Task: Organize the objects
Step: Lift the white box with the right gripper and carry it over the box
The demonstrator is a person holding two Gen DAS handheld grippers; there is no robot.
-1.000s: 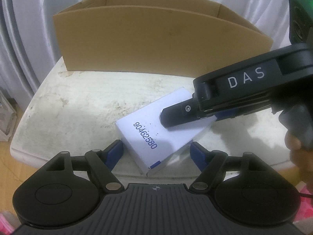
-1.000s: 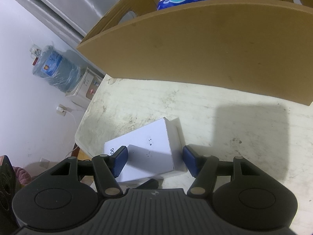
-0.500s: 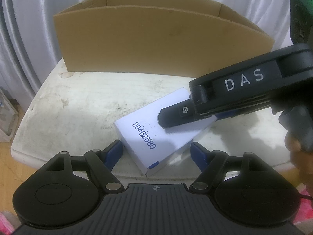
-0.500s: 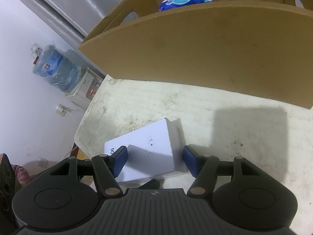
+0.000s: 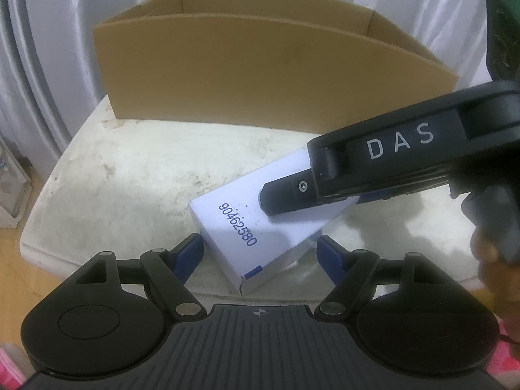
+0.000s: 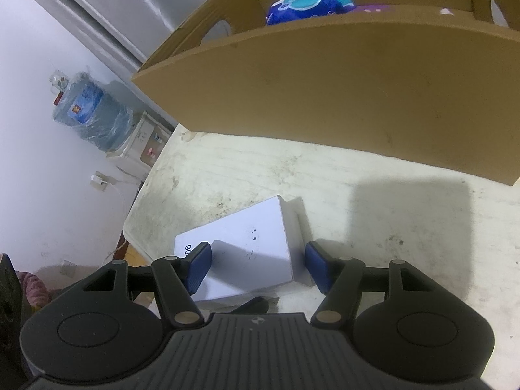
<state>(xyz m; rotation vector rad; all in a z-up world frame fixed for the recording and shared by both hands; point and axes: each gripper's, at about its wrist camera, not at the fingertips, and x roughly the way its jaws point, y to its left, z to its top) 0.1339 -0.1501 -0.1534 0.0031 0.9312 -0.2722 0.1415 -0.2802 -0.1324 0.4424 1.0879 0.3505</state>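
Note:
A white box [image 5: 276,237] printed 90462580 lies flat near the front edge of the stained white table [image 5: 130,178]. My left gripper [image 5: 259,250] is open around the box's near corner, its blue pads close beside the lower edges. My right gripper [image 6: 256,266] is also open. It straddles the other end of the white box [image 6: 253,247]: its left pad [image 6: 198,260] hangs over the top face and its right pad sits beside the box's side. In the left wrist view the right gripper's near finger [image 5: 282,195] crosses the box top.
A large open cardboard box [image 5: 260,74] stands at the back of the table, holding a blue and teal packet [image 6: 308,1]. A water bottle [image 6: 87,110] on a dispenser stands beyond the table's left end. A hand [image 5: 494,260] grips the right tool. White curtains [image 5: 39,65] hang behind.

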